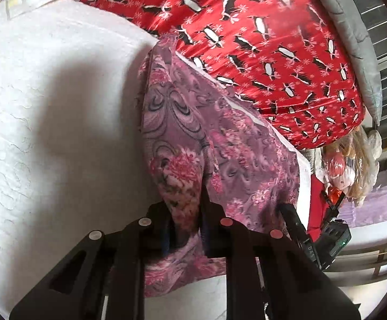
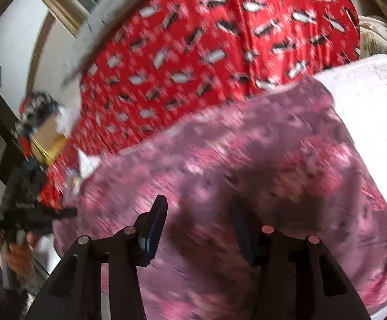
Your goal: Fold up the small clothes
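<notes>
My left tongs pinch only 1 bunched fold of the purple floral cloth while my right tongs gape half-wide above it, so any tug could slip it loose.

White quilted mattress carries pink floral garment, red penguin-print fabric.
</notes>
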`<state>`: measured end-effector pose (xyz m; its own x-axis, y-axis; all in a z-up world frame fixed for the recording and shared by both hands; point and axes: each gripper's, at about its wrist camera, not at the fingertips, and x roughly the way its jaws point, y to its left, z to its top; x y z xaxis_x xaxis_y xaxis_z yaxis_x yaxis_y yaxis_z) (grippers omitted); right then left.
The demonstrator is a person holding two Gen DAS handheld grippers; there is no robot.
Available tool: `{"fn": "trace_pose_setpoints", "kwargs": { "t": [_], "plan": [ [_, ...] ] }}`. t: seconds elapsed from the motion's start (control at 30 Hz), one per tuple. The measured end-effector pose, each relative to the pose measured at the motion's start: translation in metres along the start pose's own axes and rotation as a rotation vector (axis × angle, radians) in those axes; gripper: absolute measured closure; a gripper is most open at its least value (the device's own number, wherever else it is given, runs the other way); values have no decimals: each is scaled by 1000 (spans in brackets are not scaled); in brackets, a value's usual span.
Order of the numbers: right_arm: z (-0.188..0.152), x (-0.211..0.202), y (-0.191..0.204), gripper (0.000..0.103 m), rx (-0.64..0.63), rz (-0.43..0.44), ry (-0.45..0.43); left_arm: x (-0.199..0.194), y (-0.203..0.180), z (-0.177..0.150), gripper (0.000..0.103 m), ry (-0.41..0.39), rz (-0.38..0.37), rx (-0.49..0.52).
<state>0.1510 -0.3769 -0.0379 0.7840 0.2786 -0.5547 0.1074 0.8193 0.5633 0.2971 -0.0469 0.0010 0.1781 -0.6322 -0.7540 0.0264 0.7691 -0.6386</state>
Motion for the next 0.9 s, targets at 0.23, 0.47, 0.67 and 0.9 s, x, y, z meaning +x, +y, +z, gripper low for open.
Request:
{"fn": "trace_pose_setpoints", "kwargs": {
  "t": [0.23,0.47,0.67,0.9],
  "plan": [
    [-10,45,35,61,-180,-155,97,-5,0,-2,90,-11,-3,-57],
    [-3,4,16,56,-130,-101,114,-16,-45,-12,92,-18,-67,6],
    [-1,-42,-15,56,-101,-61,59,-16,-95,-20,93,-3,-113,56],
    [-22,-54,-68,55,0,74,22,1,-150,-27,93,16,-130,110]
  ]
}}
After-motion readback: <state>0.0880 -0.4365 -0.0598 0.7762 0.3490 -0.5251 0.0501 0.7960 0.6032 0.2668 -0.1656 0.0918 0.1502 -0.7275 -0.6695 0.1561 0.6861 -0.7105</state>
